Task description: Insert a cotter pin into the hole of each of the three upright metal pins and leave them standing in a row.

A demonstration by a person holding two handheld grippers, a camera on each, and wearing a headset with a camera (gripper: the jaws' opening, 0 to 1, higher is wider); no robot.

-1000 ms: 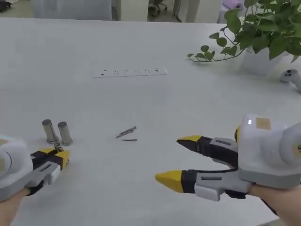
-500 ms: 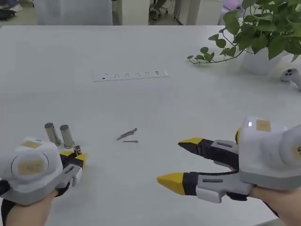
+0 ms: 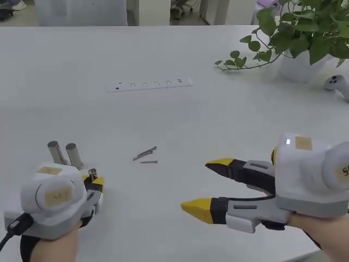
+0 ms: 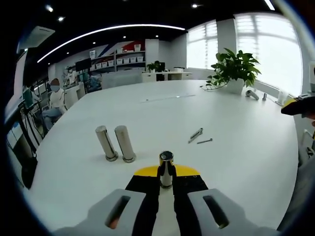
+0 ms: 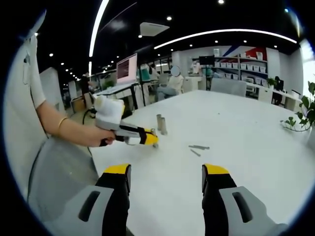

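Observation:
Two upright metal pins (image 3: pixel 54 152) (image 3: pixel 73 155) stand side by side on the white table (image 3: pixel 163 120) at the left. Just right of them my left gripper (image 3: pixel 92 182) is shut on a third metal pin (image 3: pixel 91 174), held upright at its yellow tips; the left gripper view has this pin (image 4: pixel 166 166) between the jaws, with the other two pins (image 4: pixel 106 142) (image 4: pixel 124 143) behind it. Cotter pins (image 3: pixel 145 153) (image 3: pixel 149 161) lie loose mid-table. At the lower right, my right gripper (image 3: pixel 206 185) is open and holds nothing.
A white power strip (image 3: pixel 148 84) lies further back at mid-table. A potted plant (image 3: pixel 305 33) and a white controller (image 3: pixel 338 84) stand at the far right. Chairs and desks lie beyond the table's far edge.
My left gripper has moved to the right with the metal pin held in it, away from the two standing pins. The right gripper has stayed where it was, still open.

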